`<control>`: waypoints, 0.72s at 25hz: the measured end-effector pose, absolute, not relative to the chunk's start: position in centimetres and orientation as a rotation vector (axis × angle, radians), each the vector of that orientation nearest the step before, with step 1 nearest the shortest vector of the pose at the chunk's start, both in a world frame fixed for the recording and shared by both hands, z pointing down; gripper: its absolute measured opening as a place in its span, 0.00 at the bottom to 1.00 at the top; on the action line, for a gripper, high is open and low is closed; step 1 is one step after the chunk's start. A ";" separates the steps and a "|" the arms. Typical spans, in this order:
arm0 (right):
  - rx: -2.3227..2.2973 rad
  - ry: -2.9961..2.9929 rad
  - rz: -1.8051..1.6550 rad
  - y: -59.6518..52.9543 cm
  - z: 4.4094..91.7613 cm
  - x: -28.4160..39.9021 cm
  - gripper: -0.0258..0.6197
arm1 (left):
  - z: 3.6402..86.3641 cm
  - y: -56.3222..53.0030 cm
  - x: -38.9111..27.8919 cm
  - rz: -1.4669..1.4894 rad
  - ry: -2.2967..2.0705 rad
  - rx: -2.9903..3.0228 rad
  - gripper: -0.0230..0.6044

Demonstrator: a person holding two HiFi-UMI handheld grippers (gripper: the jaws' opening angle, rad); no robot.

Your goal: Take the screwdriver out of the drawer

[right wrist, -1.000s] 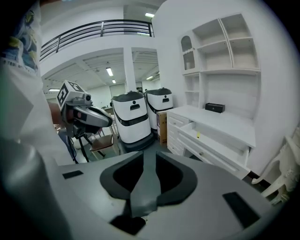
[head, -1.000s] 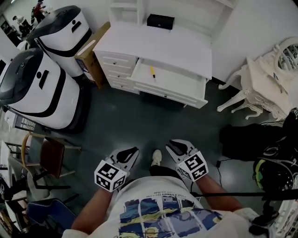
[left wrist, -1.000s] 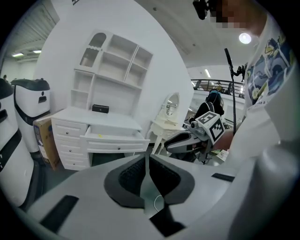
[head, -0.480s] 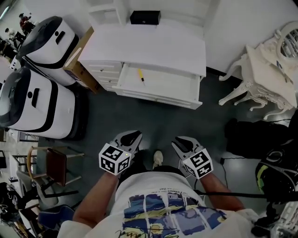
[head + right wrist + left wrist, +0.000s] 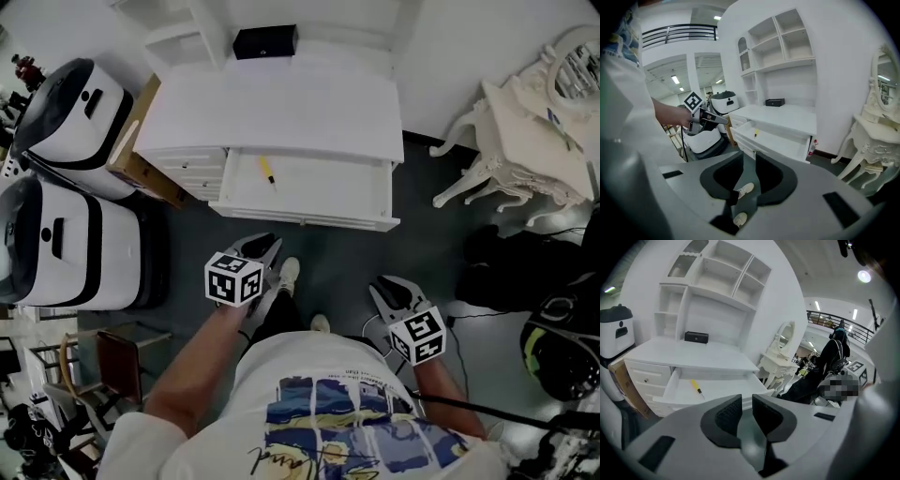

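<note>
You face a white desk (image 5: 281, 103) at twelve o'clock, with its wide drawer (image 5: 302, 221) pulled open toward you. The yellow-handled screwdriver (image 5: 267, 170) lies alone on the drawer floor near the left end, at about eleven o'clock, its tip pointing toward you. Your left gripper (image 5: 261, 246) hovers just short of the drawer front. Its claw is released, with a narrow gap between the jaws and nothing in it. Your right gripper (image 5: 382, 283) sits at four o'clock, well apart from the drawer, its claw likewise slightly parted and empty. A black box (image 5: 265, 41) rests at the back of the desk. Two white machines (image 5: 56, 244) stand at nine o'clock, and an ornate white table (image 5: 534, 141) at two.
</note>
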State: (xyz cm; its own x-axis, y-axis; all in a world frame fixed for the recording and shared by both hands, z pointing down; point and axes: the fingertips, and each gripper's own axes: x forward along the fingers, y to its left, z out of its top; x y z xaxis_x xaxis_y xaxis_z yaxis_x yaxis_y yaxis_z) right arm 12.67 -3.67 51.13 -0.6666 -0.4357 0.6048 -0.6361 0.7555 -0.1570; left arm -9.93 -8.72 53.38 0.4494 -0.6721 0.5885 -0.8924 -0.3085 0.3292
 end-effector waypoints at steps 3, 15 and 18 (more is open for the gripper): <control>0.884 -2.365 0.521 -5.4 51.4 13.2 0.19 | 55.6 -12.7 -11.7 0.463 -1.304 2.033 0.13; 1.061 -2.222 0.668 -13.0 51.5 7.9 0.19 | 65.3 -27.5 -19.8 0.441 -1.253 1.775 0.14; 1.110 -2.178 0.709 -14.0 51.8 7.6 0.19 | 68.3 -29.8 -21.7 0.397 -1.262 1.656 0.16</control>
